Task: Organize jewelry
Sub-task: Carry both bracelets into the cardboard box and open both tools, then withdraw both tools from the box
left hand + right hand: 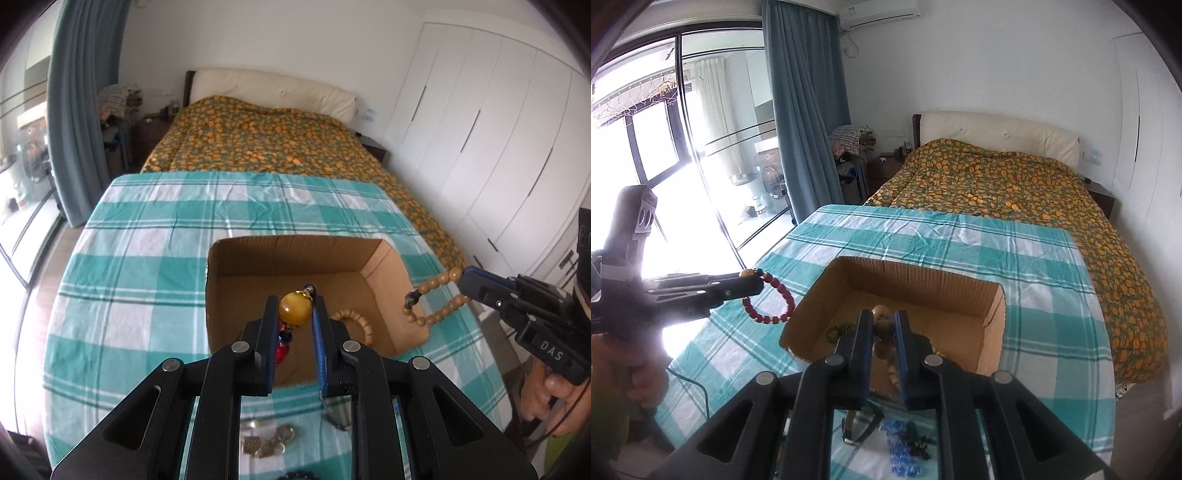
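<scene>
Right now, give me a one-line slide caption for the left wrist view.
Left gripper holds amber-bead bracelet over cardboard box; right gripper brings wooden-bead bracelet.

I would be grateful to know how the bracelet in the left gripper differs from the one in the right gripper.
The red bracelet, held by the left gripper, has dark red beads plus one big amber bead; the wooden bracelet, held by the right gripper, has plain tan beads. The red bracelet hangs over the checked tablecloth beside the cardboard box; the wooden bracelet hangs at the box's other side. Both dangle as loops, clamped by one bead.
</scene>
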Demonstrator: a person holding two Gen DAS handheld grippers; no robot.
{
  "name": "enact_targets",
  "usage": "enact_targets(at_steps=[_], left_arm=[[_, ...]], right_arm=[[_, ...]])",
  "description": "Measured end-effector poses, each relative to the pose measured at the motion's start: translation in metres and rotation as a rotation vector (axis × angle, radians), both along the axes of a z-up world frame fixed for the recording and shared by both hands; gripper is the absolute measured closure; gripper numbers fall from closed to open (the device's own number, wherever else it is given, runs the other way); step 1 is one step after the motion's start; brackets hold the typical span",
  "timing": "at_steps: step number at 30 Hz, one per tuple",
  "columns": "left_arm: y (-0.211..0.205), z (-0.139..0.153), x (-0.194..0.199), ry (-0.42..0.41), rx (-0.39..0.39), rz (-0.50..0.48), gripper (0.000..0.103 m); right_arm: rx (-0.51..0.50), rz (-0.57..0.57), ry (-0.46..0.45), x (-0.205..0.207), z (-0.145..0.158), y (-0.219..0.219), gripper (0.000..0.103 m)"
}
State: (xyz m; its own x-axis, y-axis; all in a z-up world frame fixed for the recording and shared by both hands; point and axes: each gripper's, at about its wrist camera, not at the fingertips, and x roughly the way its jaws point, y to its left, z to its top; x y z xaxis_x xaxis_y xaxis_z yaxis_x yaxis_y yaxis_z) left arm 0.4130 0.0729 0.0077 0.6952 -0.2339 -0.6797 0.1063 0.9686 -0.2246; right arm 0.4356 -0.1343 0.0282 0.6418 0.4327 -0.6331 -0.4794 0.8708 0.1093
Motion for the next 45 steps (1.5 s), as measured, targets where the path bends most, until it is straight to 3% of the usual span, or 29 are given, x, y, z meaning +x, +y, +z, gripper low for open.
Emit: enact_targets(at_steps=[9, 10, 11, 12, 13, 16, 20, 22, 30, 37, 41, 45], left_arm=[[-0.016, -0.048, 0.07, 0.088, 0.052, 0.024, 0.085], [-0.018, -0.054, 0.075, 0.097, 0.067, 0.031, 0.075], [-0.02, -0.059, 0.078, 0.11, 0.085, 0.042, 0.049], [-0.02, -0.063, 0.08, 0.115, 0.1, 0.056, 0.037], [-0.02, -0.064, 0.078, 0.103, 0.11, 0.069, 0.023], [-0.021, -0.063, 0.069, 0.074, 0.15, 0.078, 0.017], [-0.02, -0.058, 0.05, 0.049, 0.172, 0.082, 0.014], [-0.019, -0.052, 0.033, 0.024, 0.189, 0.081, 0.012], [0.003, -0.044, -0.068, -0.027, 0.264, 0.119, 0.006], [0.028, -0.048, -0.174, -0.028, 0.302, 0.164, 0.004], [0.025, -0.066, -0.218, 0.013, 0.255, 0.145, 0.003], [0.017, -0.103, -0.238, 0.057, 0.194, 0.152, 0.003]], right_arm=[[0.048, -0.017, 0.107, 0.087, -0.056, 0.014, 0.089], [0.034, -0.04, 0.115, 0.096, -0.064, 0.012, 0.084], [0.021, -0.072, 0.119, 0.102, -0.07, 0.007, 0.067], [0.018, -0.101, 0.115, 0.106, -0.074, 0.001, 0.055], [0.015, -0.127, 0.11, 0.108, -0.076, -0.006, 0.056], [0.0, -0.155, 0.095, 0.102, -0.077, -0.017, 0.056], [-0.041, -0.161, 0.053, 0.074, -0.073, -0.021, 0.053], [-0.058, -0.16, 0.041, 0.055, -0.072, -0.02, 0.047], [-0.152, -0.173, -0.029, -0.056, -0.077, -0.028, 0.039], [-0.234, -0.199, 0.015, -0.163, -0.127, -0.042, 0.03], [-0.253, -0.198, 0.05, -0.207, -0.158, -0.05, 0.028], [-0.218, -0.201, 0.1, -0.221, -0.184, -0.055, 0.028]])
